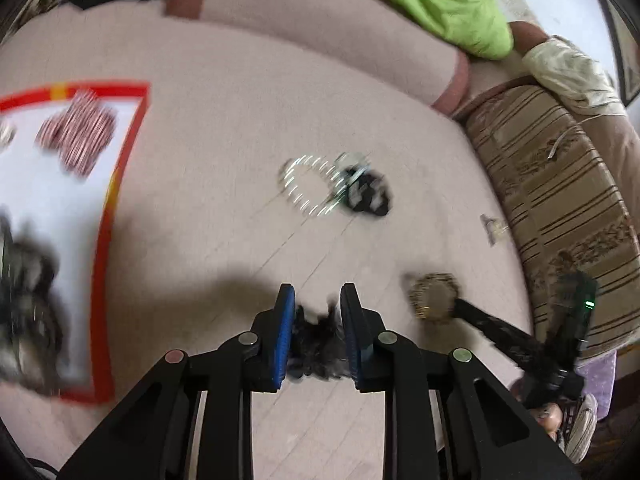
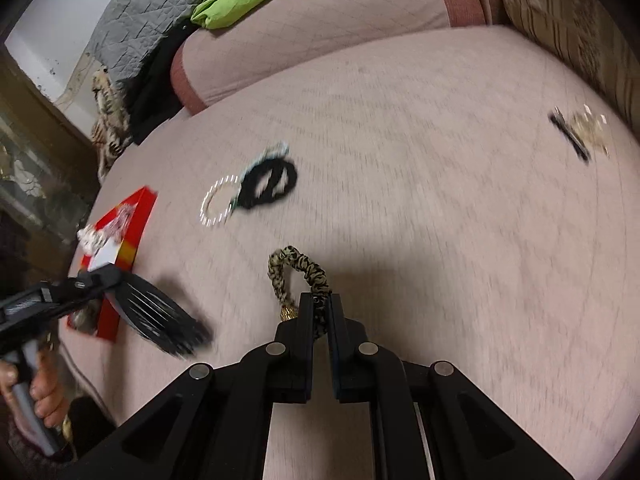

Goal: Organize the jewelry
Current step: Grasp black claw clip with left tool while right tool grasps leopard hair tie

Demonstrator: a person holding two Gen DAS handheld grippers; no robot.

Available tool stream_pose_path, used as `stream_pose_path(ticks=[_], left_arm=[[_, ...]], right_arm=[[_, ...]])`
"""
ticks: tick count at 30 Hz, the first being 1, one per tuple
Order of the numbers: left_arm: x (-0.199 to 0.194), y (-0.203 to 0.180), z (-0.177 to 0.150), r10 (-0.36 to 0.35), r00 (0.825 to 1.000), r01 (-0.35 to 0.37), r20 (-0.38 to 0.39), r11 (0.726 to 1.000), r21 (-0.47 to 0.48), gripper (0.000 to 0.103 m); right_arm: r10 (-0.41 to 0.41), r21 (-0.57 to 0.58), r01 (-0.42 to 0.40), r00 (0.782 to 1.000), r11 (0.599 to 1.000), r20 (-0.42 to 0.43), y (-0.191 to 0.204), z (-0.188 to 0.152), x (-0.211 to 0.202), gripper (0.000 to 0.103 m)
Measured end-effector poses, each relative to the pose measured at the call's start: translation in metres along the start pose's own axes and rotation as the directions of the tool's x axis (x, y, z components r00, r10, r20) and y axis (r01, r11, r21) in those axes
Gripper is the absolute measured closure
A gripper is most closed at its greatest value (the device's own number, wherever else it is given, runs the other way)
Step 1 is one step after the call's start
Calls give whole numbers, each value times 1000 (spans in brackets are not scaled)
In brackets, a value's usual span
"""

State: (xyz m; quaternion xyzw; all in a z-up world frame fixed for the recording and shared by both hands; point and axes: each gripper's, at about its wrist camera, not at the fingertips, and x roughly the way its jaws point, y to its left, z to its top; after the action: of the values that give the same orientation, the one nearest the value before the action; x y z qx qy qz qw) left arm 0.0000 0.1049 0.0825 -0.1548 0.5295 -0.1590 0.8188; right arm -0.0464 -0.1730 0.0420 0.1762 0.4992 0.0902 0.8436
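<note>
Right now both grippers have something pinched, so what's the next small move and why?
Probably carry the right gripper, shut on the leopard-print scrunchie, left toward the red-rimmed box. Similar pieces already lie in it, and the left gripper, holding a dark fuzzy piece, sits nearer the box, so keep the two apart.
</note>
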Motion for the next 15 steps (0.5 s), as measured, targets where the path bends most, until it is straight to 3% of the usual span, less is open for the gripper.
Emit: stream_pose_path(ticks=[5, 7, 9, 11, 12, 15], left_arm=[[-24, 20, -8, 111, 991, -107, 80, 993, -46, 80], [-36, 28, -9, 105, 989, -99, 102, 993, -64, 76], [-41, 30, -12, 97, 989, -90, 108, 994, -62, 64], [-42, 27, -16, 98, 989, -94, 114, 995, -38, 55], [-39, 25, -18, 98, 989, -96, 109, 995, -24, 55], [-31, 20, -22, 72, 995, -74, 76, 997, 16, 52]], right_arm=[[-82, 3, 82, 995, 997, 61, -9, -17, -16, 93], [-117, 7, 117, 990, 993, 84, -11, -17, -19, 93], [-118, 15, 117, 988, 993, 96, -13, -16, -21, 91], [-117, 22, 116, 988, 993, 98, -14, -17, -21, 78], [-119, 24, 117, 988, 993, 98, -15, -17, -20, 73], [-119, 37, 116, 988, 993, 94, -19, -20, -19, 72]])
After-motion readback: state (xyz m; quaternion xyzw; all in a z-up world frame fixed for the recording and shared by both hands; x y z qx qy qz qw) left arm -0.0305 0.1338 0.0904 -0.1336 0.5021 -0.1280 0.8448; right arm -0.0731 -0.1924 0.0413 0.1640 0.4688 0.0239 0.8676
